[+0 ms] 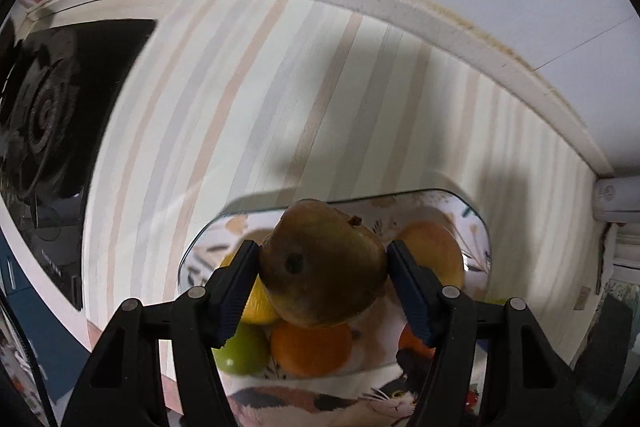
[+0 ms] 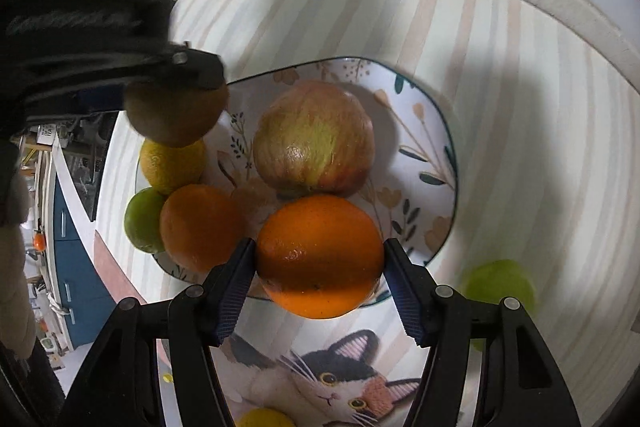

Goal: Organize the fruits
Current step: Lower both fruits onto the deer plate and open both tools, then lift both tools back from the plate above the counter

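In the left wrist view, a brownish-green pear (image 1: pixel 324 267) is clamped mid-frame between the half-open jaws of the left gripper (image 1: pixel 322 287), held above the floral plate (image 1: pixel 478 227). Over in the right wrist view, going left to right on that plate: a lime (image 2: pixel 140 223), a lemon (image 2: pixel 170 163), a small orange (image 2: pixel 200 227), then a big apple (image 2: pixel 314 139). A large orange (image 2: pixel 320 255) is squeezed in the right gripper (image 2: pixel 320 279) at lower centre. Another lime (image 2: pixel 498 287) is seen lower right, off the plate.
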{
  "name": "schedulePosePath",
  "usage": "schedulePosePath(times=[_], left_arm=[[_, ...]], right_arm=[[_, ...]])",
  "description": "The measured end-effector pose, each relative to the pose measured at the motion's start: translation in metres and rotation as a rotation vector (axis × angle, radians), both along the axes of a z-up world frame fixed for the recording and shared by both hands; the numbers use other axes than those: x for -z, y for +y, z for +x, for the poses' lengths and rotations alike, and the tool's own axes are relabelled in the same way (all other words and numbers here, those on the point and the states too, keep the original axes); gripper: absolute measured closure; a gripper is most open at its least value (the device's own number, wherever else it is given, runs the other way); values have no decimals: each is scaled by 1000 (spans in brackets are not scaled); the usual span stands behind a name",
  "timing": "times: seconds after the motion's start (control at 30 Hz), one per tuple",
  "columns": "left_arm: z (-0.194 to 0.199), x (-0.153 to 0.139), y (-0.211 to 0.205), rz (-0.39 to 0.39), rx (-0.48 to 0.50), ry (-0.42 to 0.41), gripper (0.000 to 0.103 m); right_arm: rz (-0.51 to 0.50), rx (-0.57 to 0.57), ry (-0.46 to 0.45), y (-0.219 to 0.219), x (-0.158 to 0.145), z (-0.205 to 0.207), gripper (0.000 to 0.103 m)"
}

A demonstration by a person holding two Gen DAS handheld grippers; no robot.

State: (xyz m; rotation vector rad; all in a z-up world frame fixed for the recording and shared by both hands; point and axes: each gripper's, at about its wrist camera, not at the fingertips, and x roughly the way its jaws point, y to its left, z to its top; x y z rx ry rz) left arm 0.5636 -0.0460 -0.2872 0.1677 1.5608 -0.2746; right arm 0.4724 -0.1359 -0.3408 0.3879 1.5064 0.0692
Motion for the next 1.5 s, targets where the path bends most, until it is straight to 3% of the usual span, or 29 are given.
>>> schedulePosePath(times=[0.3,0.37,0.47,0.53,0.77,0.9,1.17,1.5], left_arm=[[8,34,-5,15,8,116,38],[6,33,-4,9,-1,111,35],[2,25,1,-9,-10,91,8],[-2,20,4,-19,-18,82,8],[-35,-4,34,-42,-67,2,8],[-56,-11,46,-12,-89,-36,8],[-99,-37,73,-4,-154,-127,8],[-160,-76,77,-14,-176,-252,8]], right_arm=[[69,16,36,-6,14,2,34],[81,21,49,-9,14,2,26],[84,21,50,-15,7,0,19],[79,20,59,-20,2,-2,9],[-42,-25,32,-28,-20,-16,9],[-106,-52,28,-32,-26,-25,9],[-167,-96,-46,-28,-60,-51,9],[-204,-142,-167,-16,-116,-98,9]])
